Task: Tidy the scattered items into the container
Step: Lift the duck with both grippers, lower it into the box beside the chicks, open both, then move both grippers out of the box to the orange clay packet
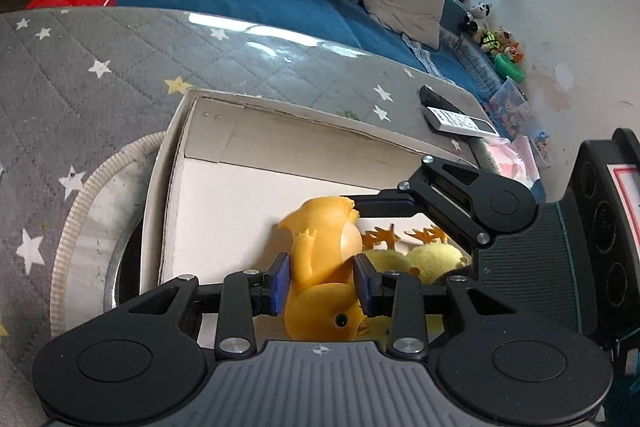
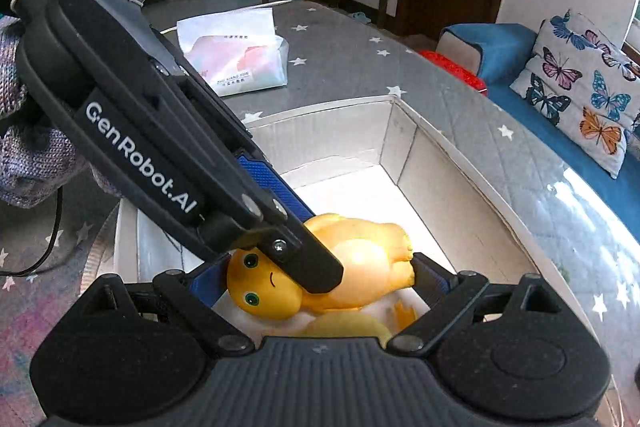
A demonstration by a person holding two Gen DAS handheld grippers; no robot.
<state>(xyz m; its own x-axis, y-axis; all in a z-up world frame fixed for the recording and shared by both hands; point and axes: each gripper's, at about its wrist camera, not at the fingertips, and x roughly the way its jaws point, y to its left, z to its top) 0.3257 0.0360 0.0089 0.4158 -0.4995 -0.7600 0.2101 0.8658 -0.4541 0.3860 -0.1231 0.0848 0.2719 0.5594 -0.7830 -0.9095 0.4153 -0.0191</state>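
The left gripper (image 1: 321,285) squeezes the orange toy (image 1: 320,267) w/ both blue pads on its sides. The toy is down inside the white box (image 1: 208,131), head nearest the left tool. The right gripper (image 2: 316,281) has its jaws wide, one at the toy's head & one at its feet; can't tell if they press it. Under the toy, near both tools, lie fluffy yellow toys (image 1: 434,259). The box sits on a grey star mat (image 1: 120,67). Past the box from the right tool is a tissue pack (image 2: 236,57). Off to the left tool's right lie two remotes (image 1: 456,115).
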